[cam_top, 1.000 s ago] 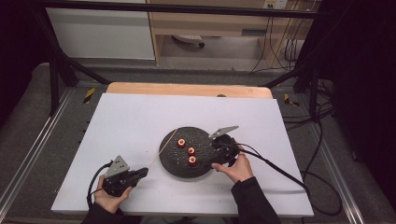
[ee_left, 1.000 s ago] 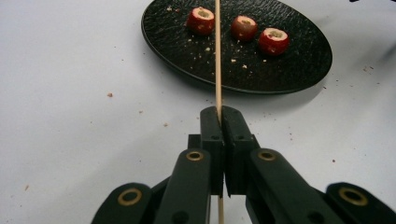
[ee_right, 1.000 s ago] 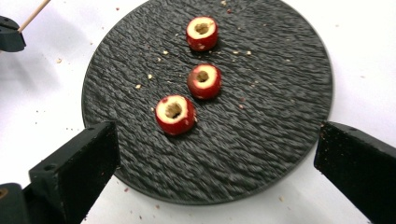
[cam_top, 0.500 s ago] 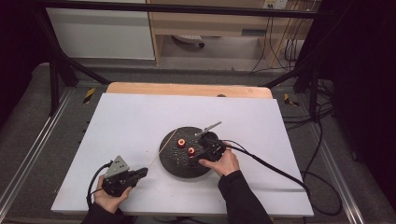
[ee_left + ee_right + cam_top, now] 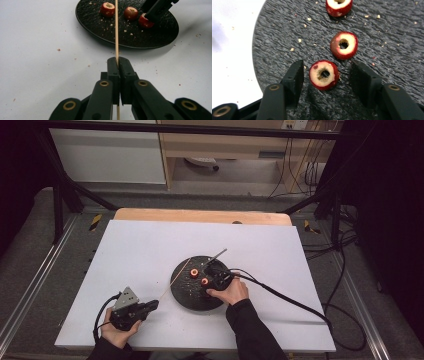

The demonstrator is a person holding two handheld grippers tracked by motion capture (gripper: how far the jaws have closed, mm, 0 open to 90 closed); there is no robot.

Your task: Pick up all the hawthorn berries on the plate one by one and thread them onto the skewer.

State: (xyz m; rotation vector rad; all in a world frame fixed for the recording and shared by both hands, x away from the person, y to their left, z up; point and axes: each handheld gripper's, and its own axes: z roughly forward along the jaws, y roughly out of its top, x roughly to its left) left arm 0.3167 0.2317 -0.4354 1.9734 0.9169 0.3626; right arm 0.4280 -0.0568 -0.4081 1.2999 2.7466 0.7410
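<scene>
We see the wooden skewer (image 5: 116, 30) pointing toward the black plate (image 5: 100, 30), clamped in the left gripper (image 5: 117, 62); the right gripper (image 5: 325, 75) straddles a cored red fruit (image 5: 323, 74), jaws apart.

White table (image 5: 150, 245), wooden cabinet (image 5: 225, 145), floor cables (image 5: 345, 270)

Both grippers blk plastic w/ brass-coloured pivot pins on the jaw arms; left gripper (image 5: 117, 65) has flat rectangular jaw blocks, right gripper (image 5: 325, 75) same build w/ square-edged blocks. In the high view the left one carries a grey 3-cornered plate (image 5: 126, 298) on top, and a blk cable (image 5: 290, 299) trails from the right one. Person wears dark long sleeves (image 5: 250, 327).
</scene>
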